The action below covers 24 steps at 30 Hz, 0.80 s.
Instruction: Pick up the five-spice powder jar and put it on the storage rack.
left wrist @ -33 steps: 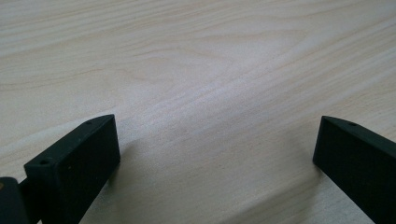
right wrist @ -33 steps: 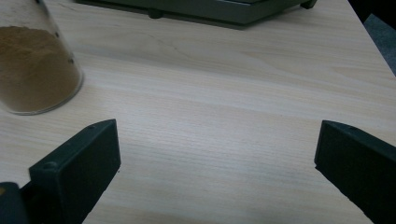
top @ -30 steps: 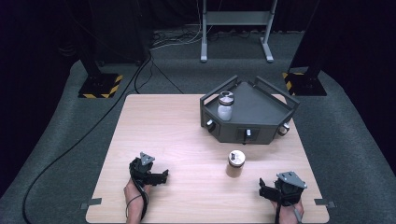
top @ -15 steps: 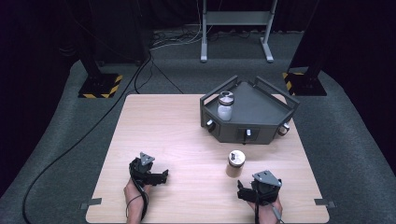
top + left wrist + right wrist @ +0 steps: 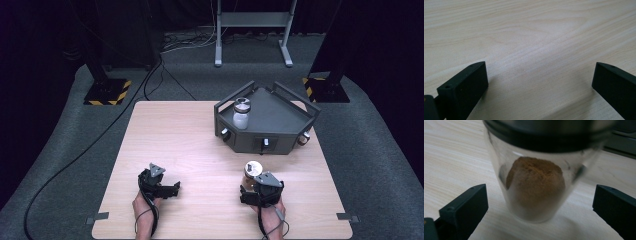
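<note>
Jars: two, one (image 5: 535, 182) by right tongs (image 5: 540, 202), one (image 5: 241, 114) on tray (image 5: 280, 120) | both tongs open, left tongs (image 5: 540, 82) empty

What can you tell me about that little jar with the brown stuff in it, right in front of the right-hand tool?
The jar is small, clear, glass-like, and tapers toward its base. A dark band rings its top under a shiny lid, and brown powder is heaped inside, part filling it. It stands upright on the pale wooden table, just in front of the dark tray. The right gripper points at it with jaws wide open on either side, not touching it.
</note>
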### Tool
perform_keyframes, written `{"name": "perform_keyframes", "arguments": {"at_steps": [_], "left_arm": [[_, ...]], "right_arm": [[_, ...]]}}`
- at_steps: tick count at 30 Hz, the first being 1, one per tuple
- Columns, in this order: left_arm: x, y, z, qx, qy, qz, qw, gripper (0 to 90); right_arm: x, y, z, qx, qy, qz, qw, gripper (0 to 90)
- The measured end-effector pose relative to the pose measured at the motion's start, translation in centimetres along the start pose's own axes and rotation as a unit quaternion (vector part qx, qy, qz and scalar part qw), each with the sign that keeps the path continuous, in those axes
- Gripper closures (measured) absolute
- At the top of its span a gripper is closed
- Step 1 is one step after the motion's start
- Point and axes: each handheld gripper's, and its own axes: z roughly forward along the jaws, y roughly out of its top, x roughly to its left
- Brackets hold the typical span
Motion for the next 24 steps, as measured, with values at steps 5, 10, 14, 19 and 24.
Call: {"name": "perform_keyframes", "arguments": {"at_steps": [5,10,14,19,24], "left_arm": [[0.0,0.0,0.0,0.0,0.0,0.001,1.0,0.2],[0.0,0.0,0.0,0.0,-0.001,0.001,1.0,0.2],[-0.1,0.0,0.0,0.001,0.002,0.003,1.0,0.2],[-0.2,0.1,0.0,0.002,0.003,0.004,1.0,0.2],[-0.2,0.1,0.0,0.002,0.003,0.004,1.0,0.2]], "right_arm": [[0.2,0.6,0.4,-0.017,-0.002,-0.005,0.9998,0.0],[-0.2,0.6,0.6,-0.025,-0.001,0.003,0.9997,0.1],[-0.5,0.2,0.4,-0.041,0.003,0.009,0.9991,7.6],[-0.9,0.2,0.5,-0.042,0.01,0.014,0.999,18.6],[-1.4,0.4,0.6,-0.037,0.032,0.006,0.9988,29.8]]}}
